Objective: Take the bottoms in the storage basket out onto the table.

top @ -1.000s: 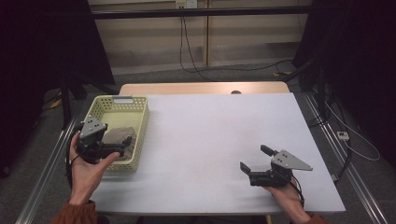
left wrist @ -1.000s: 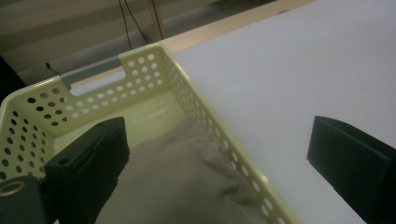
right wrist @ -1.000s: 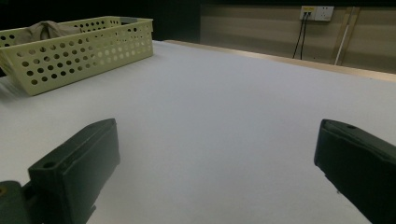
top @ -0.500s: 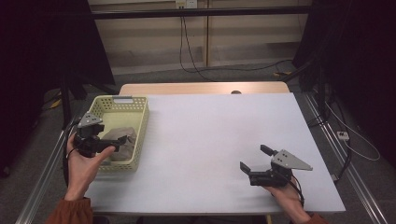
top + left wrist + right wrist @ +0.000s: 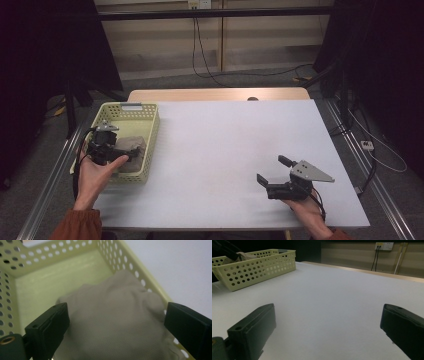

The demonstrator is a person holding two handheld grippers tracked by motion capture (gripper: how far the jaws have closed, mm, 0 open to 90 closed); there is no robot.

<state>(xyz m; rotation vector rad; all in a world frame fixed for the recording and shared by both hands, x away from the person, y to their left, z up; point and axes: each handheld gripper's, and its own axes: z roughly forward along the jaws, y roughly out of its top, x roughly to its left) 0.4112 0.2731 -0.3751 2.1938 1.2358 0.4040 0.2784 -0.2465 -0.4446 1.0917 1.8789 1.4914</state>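
Beige cloth [image 5: 112, 312] bunched in pale green basket [image 5: 150, 131] at table's left | left gripper [image 5: 111, 148] above it, jaws spread, nothing pinched | right gripper [image 5: 272, 175] spread, idle on table [image 5: 225, 150] | advice: sink lower, straddle a thick fold, clear the basket wall, then close.

Cloth [image 5: 112, 322] cut off below

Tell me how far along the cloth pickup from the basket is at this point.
Done: the left tool is inside the yellow basket, jaws wide open on either side of the beige cloth. In hand: nothing, since the pads do not yet press on it. Left: closing on the cloth and lifting it out. The right tool rests open on the white table.
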